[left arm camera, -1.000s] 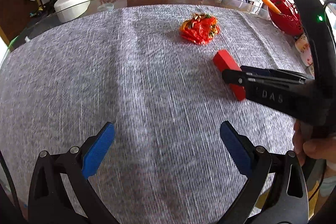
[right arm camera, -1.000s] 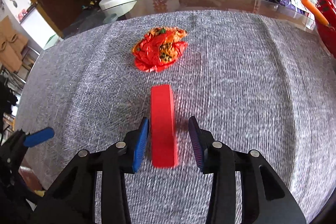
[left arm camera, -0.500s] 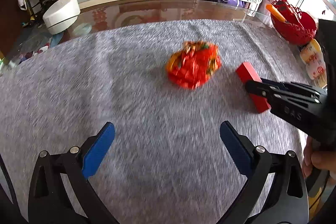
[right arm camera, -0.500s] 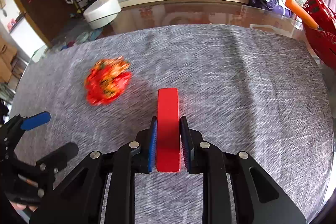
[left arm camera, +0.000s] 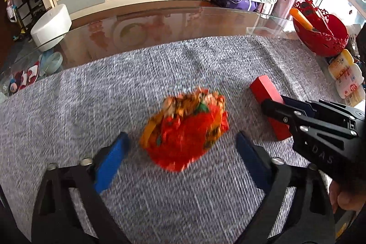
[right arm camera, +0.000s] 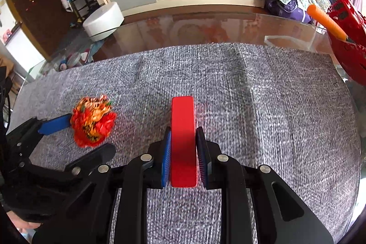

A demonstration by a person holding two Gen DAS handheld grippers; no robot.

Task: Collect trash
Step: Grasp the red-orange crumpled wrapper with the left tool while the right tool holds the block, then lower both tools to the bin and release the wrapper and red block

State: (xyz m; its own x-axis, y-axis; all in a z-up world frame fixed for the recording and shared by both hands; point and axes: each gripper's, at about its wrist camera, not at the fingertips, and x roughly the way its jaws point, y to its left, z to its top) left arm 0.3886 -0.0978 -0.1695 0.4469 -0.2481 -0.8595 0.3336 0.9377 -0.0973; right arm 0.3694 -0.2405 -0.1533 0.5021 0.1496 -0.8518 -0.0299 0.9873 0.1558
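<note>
**Block clamped, wrapper between open fingers**

Right claw [right arm camera: 183, 157] of mine is clamped on the red block [right arm camera: 183, 141], both blue pads pressed flat against its long sides. That block runs lengthwise straight away from my wrist, its far end pointing toward the glass table edge [right arm camera: 205, 33], its near end sitting between the pads. It rests on the grey cloth [right arm camera: 274, 118].

My left claw [left arm camera: 180, 159] is spread wide, gripping nothing. The crumpled red-and-orange wrapper [left arm camera: 185, 129] lies on the cloth between its two blue fingers [left arm camera: 109, 161], touching neither as far as I can tell; the wrapper is blurred.

From the left wrist I see the block side-on, slanting away to the upper left, with my right claw closed across it. The right wrist shows something else: the wrapper lying just beyond one blue finger of my left claw, well left of the block. A red basket [left arm camera: 320, 33] stands at the far right of the table.
</note>
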